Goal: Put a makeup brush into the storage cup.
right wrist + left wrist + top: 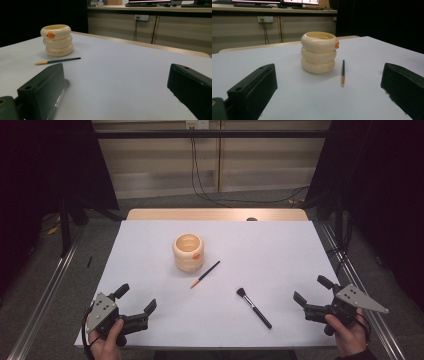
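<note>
**Resting grippers flanking a ringed cup and two brushes**

Lying across most of the wooden table [150,214] is a white sheet [280,250], and everything else is sitting on it. Standing upright toward the far middle of the sheet is the cream ringed cup [188,252], built of three stacked rounded bands and carrying a small orange mark near its rim; it is showing again in the left gripper view [318,52] and in the right gripper view [57,40]. Hovering at the near left corner, in the person's left hand [107,340], is the left gripper [136,299], its jaws standing wide apart with nothing between them. Mirroring it at the near right edge, in the right hand [348,336], is the right gripper [312,290], jaws likewise spread and grasping nothing. Lying flat between the two grippers, nearer the right one, is the black makeup brush [253,307], bristles pointing toward the cup. Lying just beside the cup's near right side, apart from it, is the thin brush [205,274], dark-handled with an orange tip [342,72] [58,60].
</note>
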The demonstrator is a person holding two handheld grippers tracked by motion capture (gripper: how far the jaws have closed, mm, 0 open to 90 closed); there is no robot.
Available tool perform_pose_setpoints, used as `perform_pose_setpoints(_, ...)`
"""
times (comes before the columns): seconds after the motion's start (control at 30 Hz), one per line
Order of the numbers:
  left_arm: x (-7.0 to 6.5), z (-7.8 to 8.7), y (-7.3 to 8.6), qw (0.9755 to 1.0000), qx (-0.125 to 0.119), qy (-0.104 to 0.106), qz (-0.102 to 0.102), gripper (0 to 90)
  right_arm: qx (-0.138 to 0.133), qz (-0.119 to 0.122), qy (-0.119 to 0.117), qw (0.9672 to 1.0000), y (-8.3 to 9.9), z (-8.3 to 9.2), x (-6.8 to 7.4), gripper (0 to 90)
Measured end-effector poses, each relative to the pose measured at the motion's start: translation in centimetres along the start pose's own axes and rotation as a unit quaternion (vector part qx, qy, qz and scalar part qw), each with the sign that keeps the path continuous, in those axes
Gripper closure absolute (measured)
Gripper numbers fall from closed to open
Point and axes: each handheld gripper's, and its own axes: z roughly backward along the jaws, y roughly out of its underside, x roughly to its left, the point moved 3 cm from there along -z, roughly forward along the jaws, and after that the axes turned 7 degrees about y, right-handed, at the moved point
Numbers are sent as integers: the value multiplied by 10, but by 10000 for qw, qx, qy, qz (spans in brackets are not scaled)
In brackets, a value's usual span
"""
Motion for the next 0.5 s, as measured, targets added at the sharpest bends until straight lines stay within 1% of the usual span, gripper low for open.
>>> perform_pose_setpoints(0.1, 2, 1, -1, 10000, -41, -50, 35, 4, 1, 6, 54, 10000, 0, 0, -1, 5)
perform_pose_setpoints(0.13, 2, 1, 0, 9999, -50, -16, 90, 4, 12, -35, 70, 10000, 0, 0, -2, 4)
perform_pose_setpoints(0.17, 2, 1, 0, 9999, -50, -16, 90, 4, -3, -53, 90, 9999, 0, 0, -3, 4)
perform_pose_setpoints(0.2, 3, 1, 0, 10000, -46, -16, 69, 4, -20, -54, 63, 10000, 0, 0, -3, 4)
perform_pose_setpoints(0.23, 2, 1, 0, 9999, -49, -50, 75, 4, 1, -37, 58, 10000, 0, -1, -3, 4)
perform_pose_setpoints(0.27, 2, 1, 0, 10000, -39, -34, 57, 3, 38, -79, 49, 9999, 1, -1, -3, 4)
perform_pose_setpoints(0.3, 2, 1, 0, 10000, -39, -34, 57, 4, 50, -39, 3, 10000, 1, -2, -3, 4)
perform_pose_setpoints(0.4, 1, 1, 0, 10000, -6, -29, 0, 2, 56, -37, -9, 10000, 1, -1, -2, 4)
perform_pose_setpoints(0.43, 1, 1, 0, 10000, -6, -29, 0, 3, 68, -49, -14, 10000, 1, -1, -2, 4)
perform_pose_setpoints(0.47, 2, 0, 0, 10000, 11, 30, 34, 6, 69, -55, -11, 10000, 1, -1, -2, 4)
perform_pose_setpoints(0.5, 2, 1, 0, 10000, -12, -9, 27, 7, 68, -44, -15, 10000, 1, -1, -2, 4)
